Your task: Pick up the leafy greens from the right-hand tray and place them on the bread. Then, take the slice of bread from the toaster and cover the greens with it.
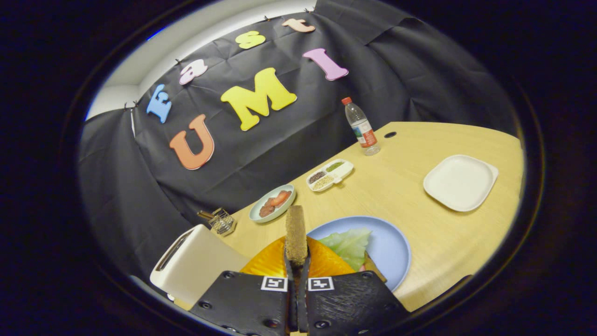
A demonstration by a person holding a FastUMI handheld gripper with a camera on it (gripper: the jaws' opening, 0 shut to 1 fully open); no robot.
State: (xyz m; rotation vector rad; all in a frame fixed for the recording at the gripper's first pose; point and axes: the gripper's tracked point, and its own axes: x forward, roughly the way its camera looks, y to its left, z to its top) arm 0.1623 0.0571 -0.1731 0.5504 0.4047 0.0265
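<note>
Wooden table, black cloth behind. Your gripper has its fingers pinched on the bread, held edge-on and upright by its lower edge. Blue plate lies just beyond the fingers, greens on it; toaster sits left of the plate. Bread looks light, stiff and crumbly: keep the squeeze gentle.
</note>
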